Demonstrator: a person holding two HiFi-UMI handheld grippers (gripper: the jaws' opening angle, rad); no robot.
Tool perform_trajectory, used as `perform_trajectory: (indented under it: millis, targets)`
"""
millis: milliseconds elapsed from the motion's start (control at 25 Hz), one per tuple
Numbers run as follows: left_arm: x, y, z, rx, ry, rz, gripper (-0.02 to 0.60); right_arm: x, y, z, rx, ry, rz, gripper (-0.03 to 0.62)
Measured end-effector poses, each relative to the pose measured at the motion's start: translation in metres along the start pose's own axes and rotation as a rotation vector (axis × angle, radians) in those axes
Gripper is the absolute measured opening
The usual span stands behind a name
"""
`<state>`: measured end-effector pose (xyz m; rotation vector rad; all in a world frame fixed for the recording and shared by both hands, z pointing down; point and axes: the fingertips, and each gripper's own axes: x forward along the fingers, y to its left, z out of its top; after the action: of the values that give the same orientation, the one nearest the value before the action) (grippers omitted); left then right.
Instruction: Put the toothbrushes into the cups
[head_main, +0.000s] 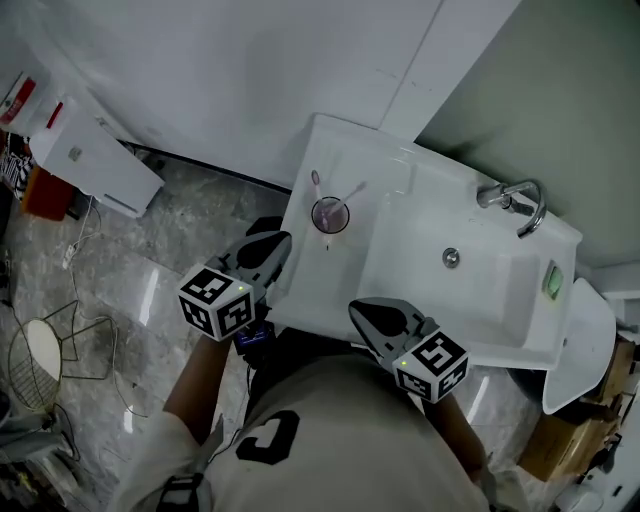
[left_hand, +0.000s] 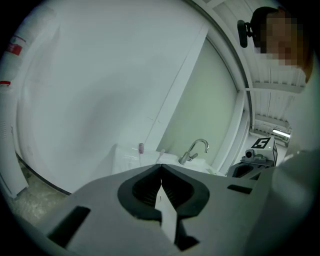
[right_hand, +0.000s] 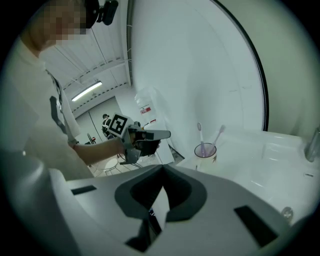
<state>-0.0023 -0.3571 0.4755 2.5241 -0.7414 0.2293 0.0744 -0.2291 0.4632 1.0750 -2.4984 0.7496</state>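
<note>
A clear cup (head_main: 329, 215) stands on the left ledge of the white sink (head_main: 420, 300), with a pink toothbrush (head_main: 316, 185) and a white one (head_main: 355, 190) standing in it. In the right gripper view the cup (right_hand: 205, 150) shows both brushes leaning apart. My left gripper (head_main: 280, 245) hovers at the sink's left front edge, shut and holding nothing. Shut and empty too, my right gripper (head_main: 357, 310) is at the sink's front rim. The left gripper view has its jaws (left_hand: 160, 165) closed, with the brush heads (left_hand: 141, 147) just beyond them.
A chrome faucet (head_main: 515, 200) rises at the basin's far right, and the drain (head_main: 451, 258) lies mid-basin. Left of the sink is marbled floor with a white box (head_main: 95, 160) and a wire stool (head_main: 45, 350). White wall panels stand behind the sink.
</note>
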Motion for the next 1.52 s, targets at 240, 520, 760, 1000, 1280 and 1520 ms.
perform_trajectory:
  millis: [240, 520, 760, 1000, 1280, 1520]
  targets:
    - [-0.005, -0.045, -0.009, 0.026, -0.004, 0.000, 0.021, -0.034, 0.003, -0.018, 0.061, -0.050, 0.014, 0.009]
    - [-0.009, -0.087, -0.023, 0.064, 0.025, -0.004, 0.021, -0.068, 0.006, -0.039, 0.114, -0.097, 0.032, 0.009]
    - [-0.017, -0.118, -0.040, 0.081, 0.043, 0.004, 0.021, -0.090, 0.013, -0.054, 0.162, -0.137, 0.062, 0.009]
    - [-0.022, -0.149, -0.063, 0.096, 0.069, 0.020, 0.021, -0.104, 0.021, -0.073, 0.219, -0.152, 0.108, 0.009]
    - [-0.035, -0.153, -0.084, 0.093, 0.100, 0.064, 0.021, -0.101, 0.028, -0.088, 0.272, -0.129, 0.157, 0.009]
    - [-0.033, -0.134, -0.075, 0.081, 0.084, 0.079, 0.021, -0.087, 0.018, -0.079, 0.283, -0.117, 0.153, 0.009]
